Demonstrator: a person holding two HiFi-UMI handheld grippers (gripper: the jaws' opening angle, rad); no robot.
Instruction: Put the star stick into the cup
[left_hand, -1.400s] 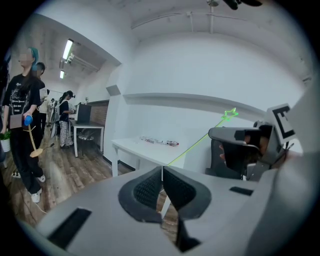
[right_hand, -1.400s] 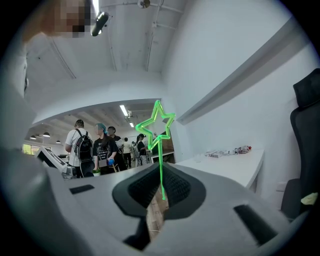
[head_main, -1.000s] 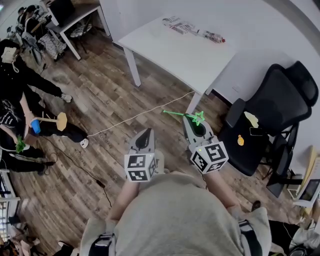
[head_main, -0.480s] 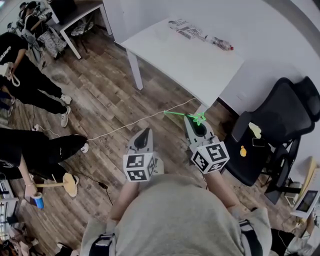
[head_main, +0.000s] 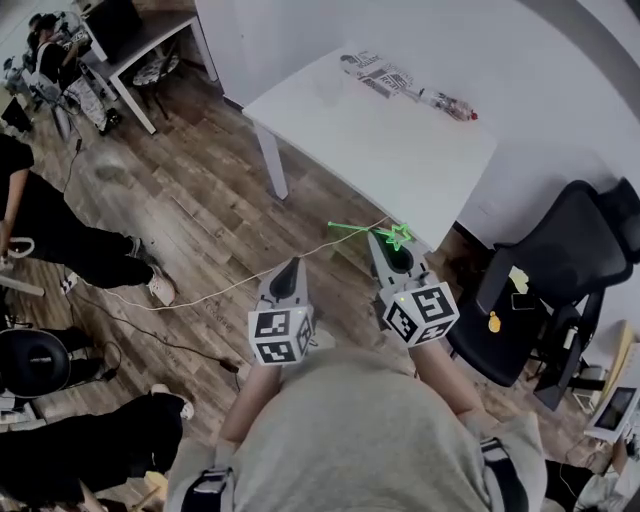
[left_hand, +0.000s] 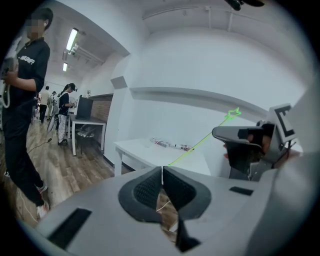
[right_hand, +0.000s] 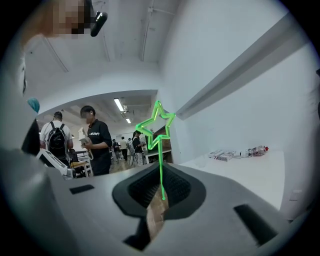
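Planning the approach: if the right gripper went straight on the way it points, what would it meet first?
Probably nothing close. The right gripper, shut on the star stick, aims just left of the white table; beyond, its view shows open room. Depth is unclear, so it may clip the table's corner.

The star stick (right_hand: 156, 131) is bright neon green. The left gripper (left_hand: 162, 172) and the right gripper (right_hand: 161, 185) have pale grey bodies with dark, finely ribbed pads (left_hand: 147, 190), and each carries a white cube (head_main: 280, 335) printed with black square markers. The table (head_main: 400, 150) is plain white. The floor (head_main: 200, 220) shows brown wood planks, the chair (head_main: 570, 240) is black, and the cable (head_main: 240, 285) is white.
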